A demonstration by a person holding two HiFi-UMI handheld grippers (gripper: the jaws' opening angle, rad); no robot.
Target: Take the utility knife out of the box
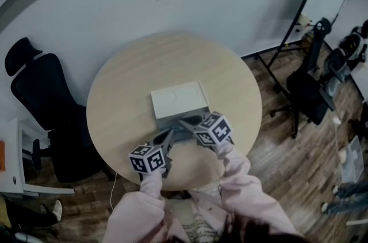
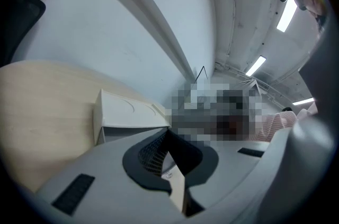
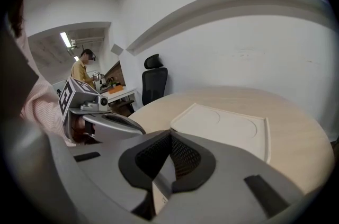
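box (image 1: 178, 97) lid on, knife not seen | left gripper (image 1: 171, 132) and right gripper (image 1: 185, 120) held pinched together, empty, just beside box's near side | judged staged for opening it first

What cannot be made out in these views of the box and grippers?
Knife: in no view; the box top covers its inside.
Box front, head view: partly behind the right gripper.
Box's near edge, left gripper view: behind the left gripper.
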